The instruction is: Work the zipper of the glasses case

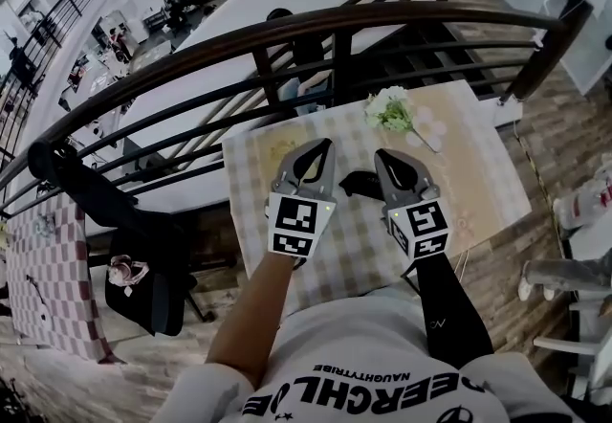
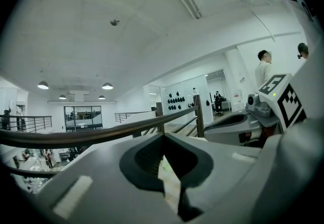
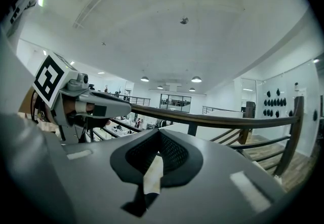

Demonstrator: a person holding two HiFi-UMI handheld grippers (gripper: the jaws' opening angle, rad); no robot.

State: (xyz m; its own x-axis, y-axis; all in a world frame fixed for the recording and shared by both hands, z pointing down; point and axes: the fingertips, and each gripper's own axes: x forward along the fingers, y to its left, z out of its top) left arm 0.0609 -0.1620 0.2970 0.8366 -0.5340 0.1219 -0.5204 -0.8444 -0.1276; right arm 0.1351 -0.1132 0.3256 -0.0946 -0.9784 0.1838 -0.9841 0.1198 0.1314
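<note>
A small black glasses case (image 1: 357,184) lies on the checked tablecloth (image 1: 354,239), seen only in the head view. It sits between the two grippers and partly behind the right one. My left gripper (image 1: 319,151) is raised over the table to the case's left, jaws pressed together and holding nothing. My right gripper (image 1: 384,159) hovers just right of the case, also shut and empty. In the left gripper view the closed jaws (image 2: 163,138) point level toward the railing. In the right gripper view the closed jaws (image 3: 159,135) do the same. Neither gripper view shows the case.
A bunch of white flowers (image 1: 390,108) lies at the table's far edge. A dark wooden railing (image 1: 287,29) curves just beyond the table. A black chair with a bag (image 1: 143,278) and a pink-checked table (image 1: 43,278) stand to the left.
</note>
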